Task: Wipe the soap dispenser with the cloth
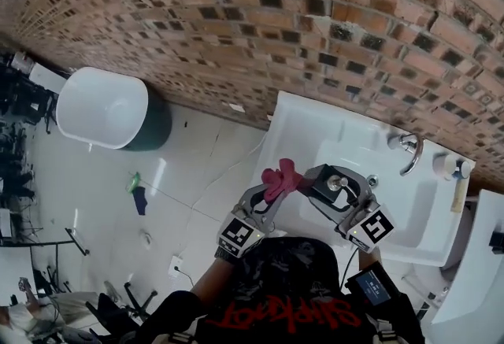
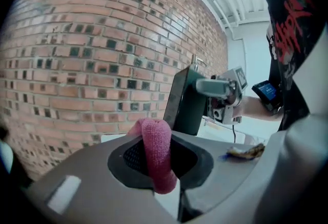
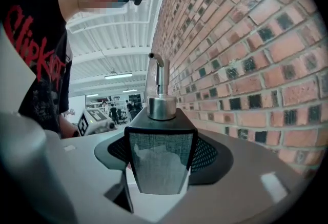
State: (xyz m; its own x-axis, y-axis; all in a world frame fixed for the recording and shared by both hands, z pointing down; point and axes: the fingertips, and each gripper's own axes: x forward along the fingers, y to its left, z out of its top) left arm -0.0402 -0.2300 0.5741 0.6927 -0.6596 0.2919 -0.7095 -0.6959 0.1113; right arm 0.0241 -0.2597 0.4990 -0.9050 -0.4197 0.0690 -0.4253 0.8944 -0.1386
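As both hang over sink [image 1: 421, 220] | left tool [image 2: 158, 165] pinches cloth [image 1: 281, 177] | right tool [image 3: 160, 166] clamps soap dispenser [image 1: 327, 186] | faucet [image 1: 411, 152] beyond

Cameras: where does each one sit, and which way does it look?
Head view: on the person's head, looking down at the sink; shows the shirt, left tool gripping the cloth, right tool gripping the soap dispenser.
Left tool view: on the left tool, facing the brick wall; shows the shirt.
Right tool view: on the right tool, looking along that wall; shows the shirt.
Shared: all three show the soap dispenser.
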